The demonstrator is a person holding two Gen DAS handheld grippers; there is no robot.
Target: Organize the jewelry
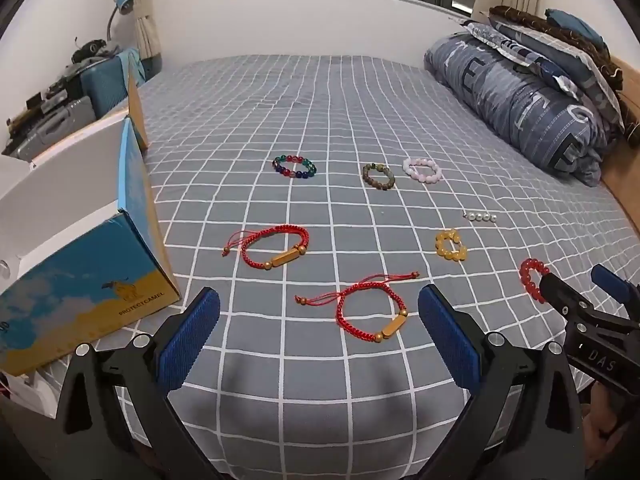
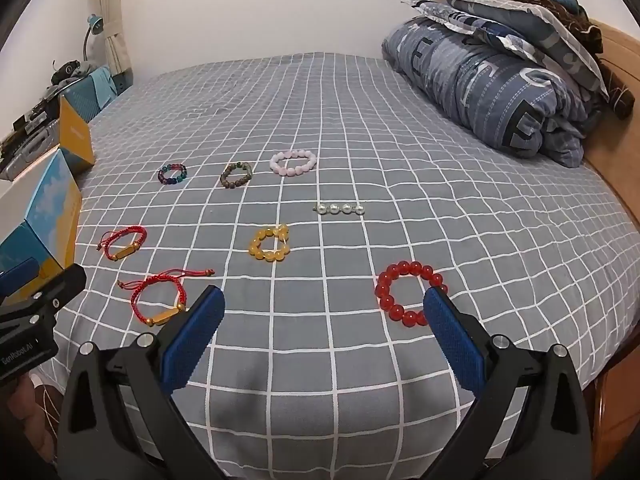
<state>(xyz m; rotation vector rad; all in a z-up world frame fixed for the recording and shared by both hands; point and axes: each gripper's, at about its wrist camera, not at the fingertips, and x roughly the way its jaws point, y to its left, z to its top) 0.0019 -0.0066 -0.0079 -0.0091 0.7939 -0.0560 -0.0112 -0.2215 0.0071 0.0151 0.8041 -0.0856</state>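
Several bracelets lie on the grey checked bed sheet [image 1: 320, 120]. Two red cord bracelets [image 1: 370, 314] [image 1: 274, 248] lie nearest my left gripper [image 1: 318, 312], which is open and empty just in front of the nearer one. A red bead bracelet [image 2: 410, 294] lies by the right finger of my right gripper [image 2: 322, 308], which is open and empty. A yellow bead bracelet [image 2: 270, 244], a pearl strand [image 2: 340, 209], and pink [image 2: 293, 163], brown [image 2: 236, 175] and multicoloured [image 2: 173, 174] bead bracelets lie farther back.
An open blue and yellow cardboard box [image 1: 80, 248] stands at the bed's left edge. A rolled quilt with pillows [image 1: 528, 96] lies at the right by the wooden bed frame [image 2: 616, 208]. Suitcases and clutter [image 1: 52, 112] stand beyond the left edge.
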